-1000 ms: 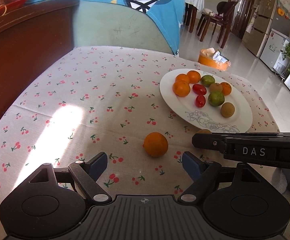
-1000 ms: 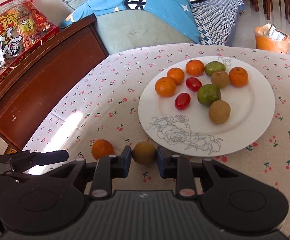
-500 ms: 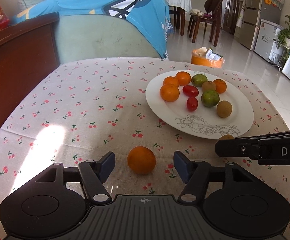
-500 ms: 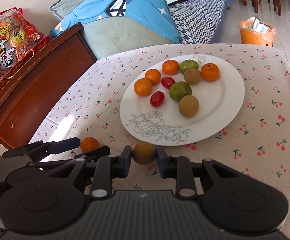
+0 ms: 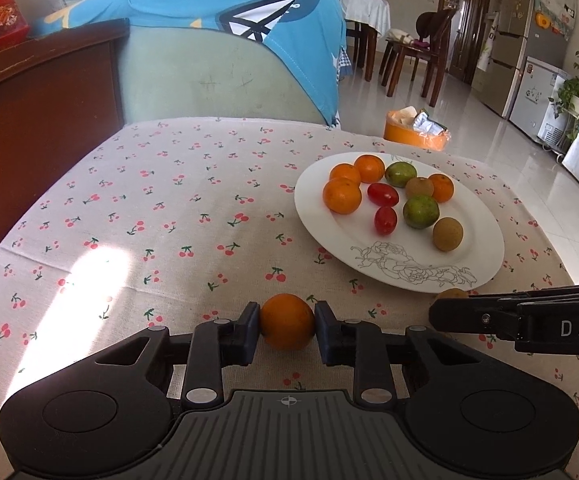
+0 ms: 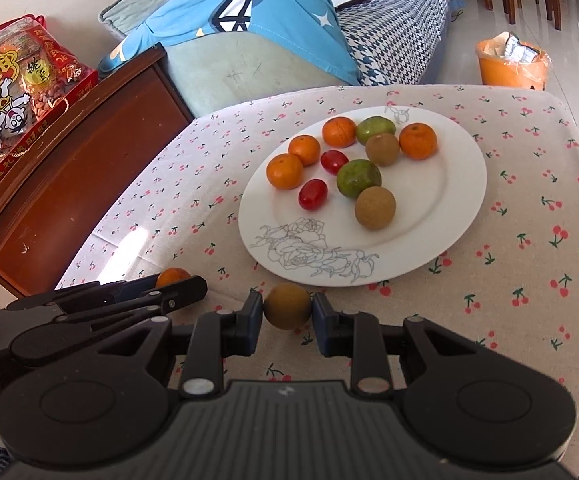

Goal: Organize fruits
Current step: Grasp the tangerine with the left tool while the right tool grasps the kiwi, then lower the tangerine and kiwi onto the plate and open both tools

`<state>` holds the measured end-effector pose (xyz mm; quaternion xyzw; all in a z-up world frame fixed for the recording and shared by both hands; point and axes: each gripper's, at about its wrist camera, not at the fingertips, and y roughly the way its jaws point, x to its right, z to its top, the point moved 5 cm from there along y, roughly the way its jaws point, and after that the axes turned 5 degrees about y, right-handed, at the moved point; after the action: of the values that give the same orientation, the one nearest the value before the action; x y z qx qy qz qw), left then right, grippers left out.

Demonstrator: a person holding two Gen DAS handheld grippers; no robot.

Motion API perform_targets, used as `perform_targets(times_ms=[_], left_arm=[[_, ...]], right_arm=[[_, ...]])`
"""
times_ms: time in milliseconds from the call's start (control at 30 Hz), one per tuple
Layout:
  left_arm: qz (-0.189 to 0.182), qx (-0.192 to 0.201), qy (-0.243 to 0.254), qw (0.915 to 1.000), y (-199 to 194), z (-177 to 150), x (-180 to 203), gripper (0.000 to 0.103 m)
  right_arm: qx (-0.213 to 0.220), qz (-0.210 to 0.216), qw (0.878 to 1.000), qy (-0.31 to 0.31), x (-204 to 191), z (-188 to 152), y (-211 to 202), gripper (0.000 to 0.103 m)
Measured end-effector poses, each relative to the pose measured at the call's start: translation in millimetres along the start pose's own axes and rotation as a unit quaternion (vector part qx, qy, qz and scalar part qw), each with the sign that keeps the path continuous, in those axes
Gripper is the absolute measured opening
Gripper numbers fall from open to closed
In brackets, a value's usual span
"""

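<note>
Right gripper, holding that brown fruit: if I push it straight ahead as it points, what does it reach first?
Probably the near rim of the white plate, just beyond the brown fruit held in the right gripper. Height above the cloth is unclear.

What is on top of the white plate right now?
On the white plate: four oranges, two red tomatoes, two green fruits and two brown fruits. A line-drawn rose decorates the near rim; nothing looks hidden beneath them.
</note>
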<state>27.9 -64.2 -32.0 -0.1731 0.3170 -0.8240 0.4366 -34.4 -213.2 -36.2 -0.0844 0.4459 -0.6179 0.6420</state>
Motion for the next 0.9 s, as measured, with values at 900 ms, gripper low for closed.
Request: perform_targets(times_ms=[900], left_arm=[[-0.075, 0.034, 0.026, 0.9963, 12, 43, 55, 0.027]], right_arm=[[0.107, -0.057, 0.991, 0.047, 47, 57, -23, 0.027]])
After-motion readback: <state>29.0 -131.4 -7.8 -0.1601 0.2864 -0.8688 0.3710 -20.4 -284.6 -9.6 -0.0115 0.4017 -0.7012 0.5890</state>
